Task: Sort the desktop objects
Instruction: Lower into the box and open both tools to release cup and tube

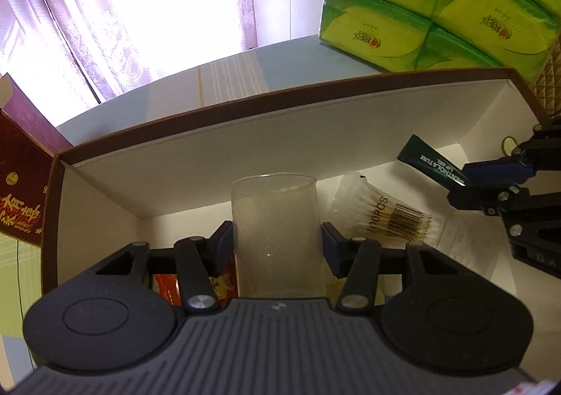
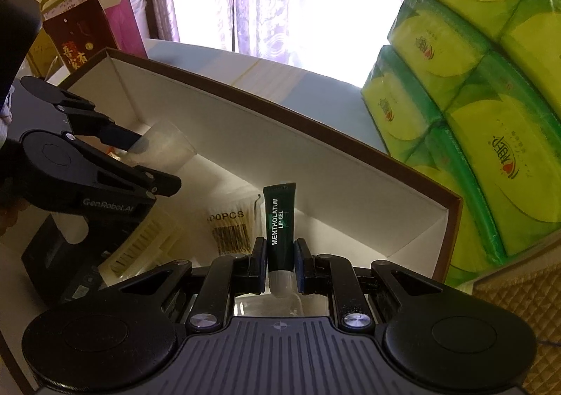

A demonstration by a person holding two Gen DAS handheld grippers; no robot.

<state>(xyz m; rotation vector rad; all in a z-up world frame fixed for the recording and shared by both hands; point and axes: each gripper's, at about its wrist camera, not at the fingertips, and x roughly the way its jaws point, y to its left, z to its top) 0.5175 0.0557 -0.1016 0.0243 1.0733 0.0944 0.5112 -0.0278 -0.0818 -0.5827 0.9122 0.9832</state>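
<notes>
1. Two grippers are held over a white-lined box point(image 1: 210, 135) with a brown rim.
2. A clear plastic cup point(image 1: 277, 230) is clamped upright between the pads of the left gripper point(image 1: 277, 247), inside the box.
3. A dark green lip gel tube point(image 2: 278, 230) is pinched, cap nearest, by the right gripper point(image 2: 279, 263).
4. A cotton swab packet point(image 1: 389, 216) is seen lying on the box floor, right of the cup.
5. Green tissue packs point(image 1: 438, 2) are stacked beyond the far right corner.

Inside the box point(image 1: 280, 135), the cup point(image 1: 277, 230) stands left of the cotton-swab packet point(image 1: 389, 216); tissue packs point(image 1: 438, 2) behind.
</notes>
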